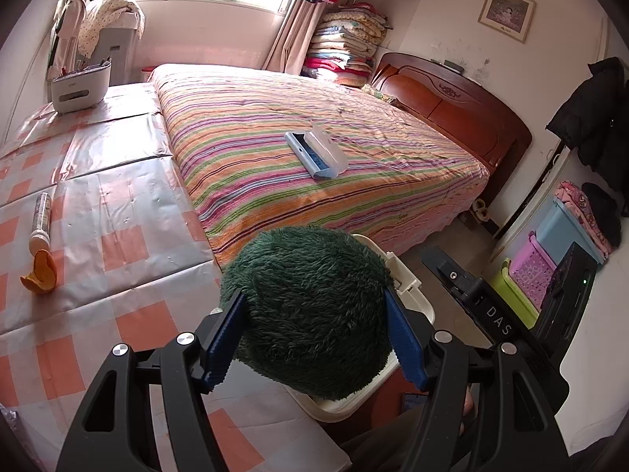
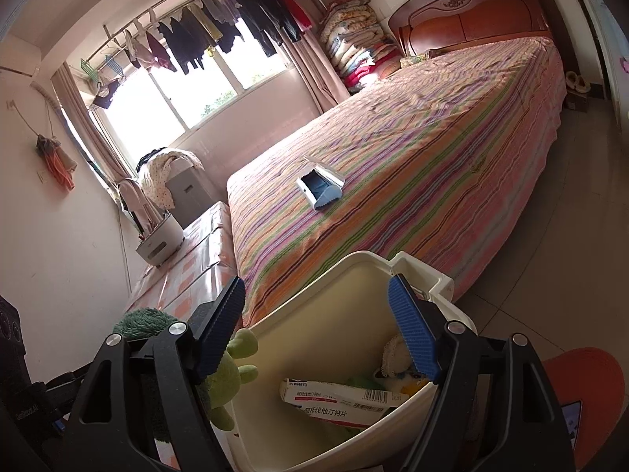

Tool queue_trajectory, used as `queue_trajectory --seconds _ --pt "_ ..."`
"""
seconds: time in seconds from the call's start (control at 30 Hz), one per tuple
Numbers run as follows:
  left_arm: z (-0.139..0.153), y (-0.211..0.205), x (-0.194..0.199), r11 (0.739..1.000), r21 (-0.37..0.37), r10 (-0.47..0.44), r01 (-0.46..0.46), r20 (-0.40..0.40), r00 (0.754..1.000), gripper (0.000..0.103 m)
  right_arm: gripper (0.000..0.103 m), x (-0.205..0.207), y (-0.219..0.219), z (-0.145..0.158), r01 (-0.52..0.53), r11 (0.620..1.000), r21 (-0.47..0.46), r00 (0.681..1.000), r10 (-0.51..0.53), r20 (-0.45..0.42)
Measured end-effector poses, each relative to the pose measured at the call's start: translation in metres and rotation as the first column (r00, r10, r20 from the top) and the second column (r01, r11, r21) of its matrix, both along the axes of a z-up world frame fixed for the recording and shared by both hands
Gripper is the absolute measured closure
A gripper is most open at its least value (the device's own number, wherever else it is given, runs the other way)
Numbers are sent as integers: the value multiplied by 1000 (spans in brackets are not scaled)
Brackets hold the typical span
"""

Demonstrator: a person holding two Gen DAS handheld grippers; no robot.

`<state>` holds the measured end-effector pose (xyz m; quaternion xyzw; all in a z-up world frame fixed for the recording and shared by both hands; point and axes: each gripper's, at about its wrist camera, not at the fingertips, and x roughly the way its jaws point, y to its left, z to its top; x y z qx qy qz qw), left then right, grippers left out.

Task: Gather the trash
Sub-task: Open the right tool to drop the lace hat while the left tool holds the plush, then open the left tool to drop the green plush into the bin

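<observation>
The left gripper has its blue pads pressed against both sides of a dark green plush toy, which it holds just above the white bin at the corner of the bed. The toy covers most of the bin's mouth in the left wrist view, so whether it touches the rim cannot be told. The right gripper stands wide with nothing between its fingers, hovering over the open bin.

Inside the bin lie a medicine box and a small cream-coloured stuffed thing, so part of the collecting looks done. The plush toy hangs at the bin's left edge, and dropping it in seems to be the step in hand.

Several things appear to be left. An orange peel and a tube lie close together on the checked cover beside the bed. An opened blue and white box sits well apart on the striped bedspread. Whether all of these count as trash is a guess.
</observation>
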<state>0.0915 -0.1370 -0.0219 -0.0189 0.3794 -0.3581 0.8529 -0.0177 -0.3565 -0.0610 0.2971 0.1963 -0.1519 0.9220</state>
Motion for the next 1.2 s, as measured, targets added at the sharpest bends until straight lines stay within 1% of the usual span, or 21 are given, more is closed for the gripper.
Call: queue_trajectory --seconds 0.2,0.47,0.7,1.0,1.2 --pt "-6 -13 1 1000 15 -21 21 -6 1000 37 28 -7 -7 2 32 999 20 999 -33 40" --pt "-15 -28 0 998 38 -46 47 -18 999 37 27 -10 -11 1 40 999 37 998 -42 54" --pt "-17 -37 -3 996 55 -63 63 -5 998 37 26 -11 -14 -1 55 997 48 997 -57 53" --pt "-19 -39 -4 994 76 -72 73 -9 997 35 26 -11 -12 0 58 998 30 997 -59 56" --pt "-12 -39 -13 993 98 -77 71 58 995 34 25 -10 -10 0 55 998 21 997 -56 52"
